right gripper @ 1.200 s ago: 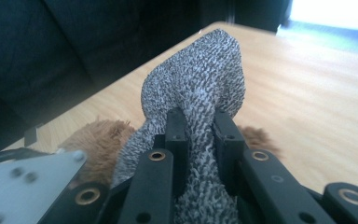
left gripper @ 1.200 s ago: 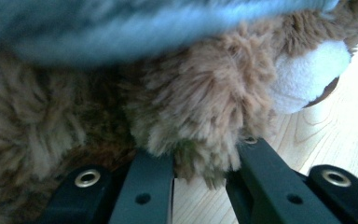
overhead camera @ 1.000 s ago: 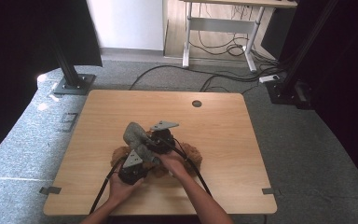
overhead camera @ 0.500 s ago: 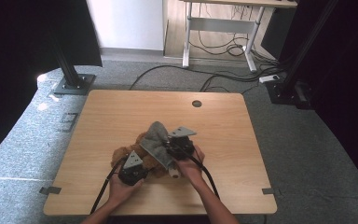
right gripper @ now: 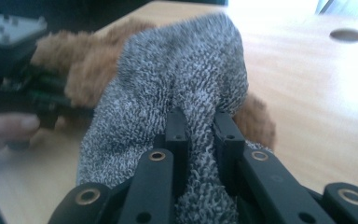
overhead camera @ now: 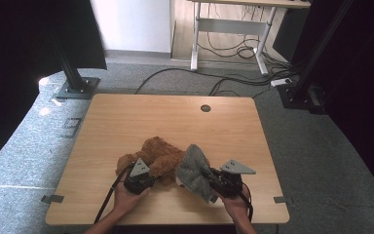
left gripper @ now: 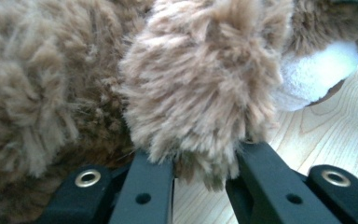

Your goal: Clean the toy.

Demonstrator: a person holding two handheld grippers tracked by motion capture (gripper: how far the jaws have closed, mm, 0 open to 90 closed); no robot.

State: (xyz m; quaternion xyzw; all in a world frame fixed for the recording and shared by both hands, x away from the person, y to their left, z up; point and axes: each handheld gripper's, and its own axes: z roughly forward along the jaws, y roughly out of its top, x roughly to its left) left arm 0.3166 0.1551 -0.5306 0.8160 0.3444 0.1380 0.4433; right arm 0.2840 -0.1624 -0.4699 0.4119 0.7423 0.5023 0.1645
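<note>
On table [overhead camera: 126,117]: shaggy brown plush toy [overhead camera: 158,156], nubbly grey knit cloth [overhead camera: 193,169].

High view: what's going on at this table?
A person works at a wooden table with a gripper in each hand. The left gripper is shut on a limb of a brown plush toy lying on the table. The right gripper is shut on a grey knitted cloth, held just right of the toy.

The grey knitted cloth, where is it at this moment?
In the high view the grey knitted cloth is near the table's front edge, right of the brown plush toy, pinched in the right gripper.
</note>
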